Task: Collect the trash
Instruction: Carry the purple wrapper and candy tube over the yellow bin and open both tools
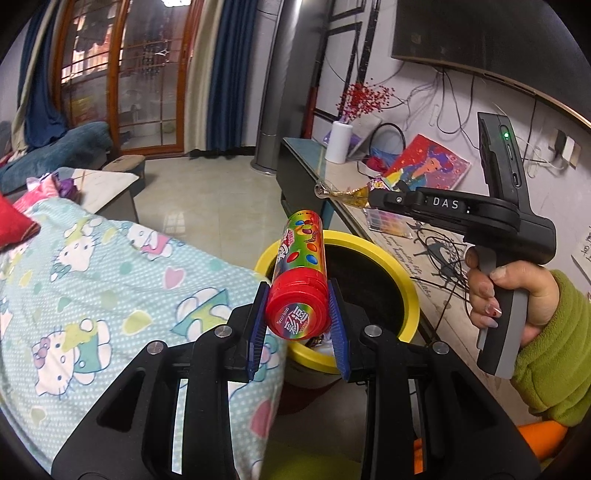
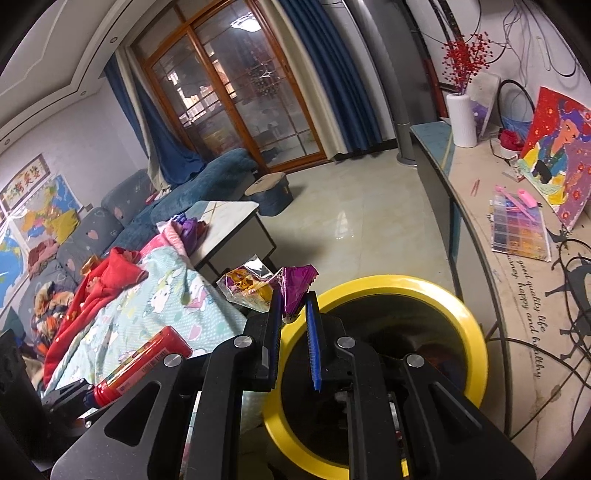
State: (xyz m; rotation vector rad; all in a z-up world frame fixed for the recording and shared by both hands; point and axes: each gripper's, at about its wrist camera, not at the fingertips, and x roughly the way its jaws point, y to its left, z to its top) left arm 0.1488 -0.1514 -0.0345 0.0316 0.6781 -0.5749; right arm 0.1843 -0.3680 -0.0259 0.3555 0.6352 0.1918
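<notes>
Left wrist view: left gripper (image 1: 299,314) clamps the candy tube (image 1: 301,273) at frame centre, over the yellow bin (image 1: 408,291). At right, the right gripper (image 2: 293,314) pinches a purple wrapper (image 2: 295,286). Centre both above the opening before letting go.

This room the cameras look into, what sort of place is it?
Most likely a home living room. A blue sofa stands by a wood-framed glass sliding door with blue curtains, a low coffee table sits before it, and a wall-mounted television hangs above a long cabinet.
</notes>
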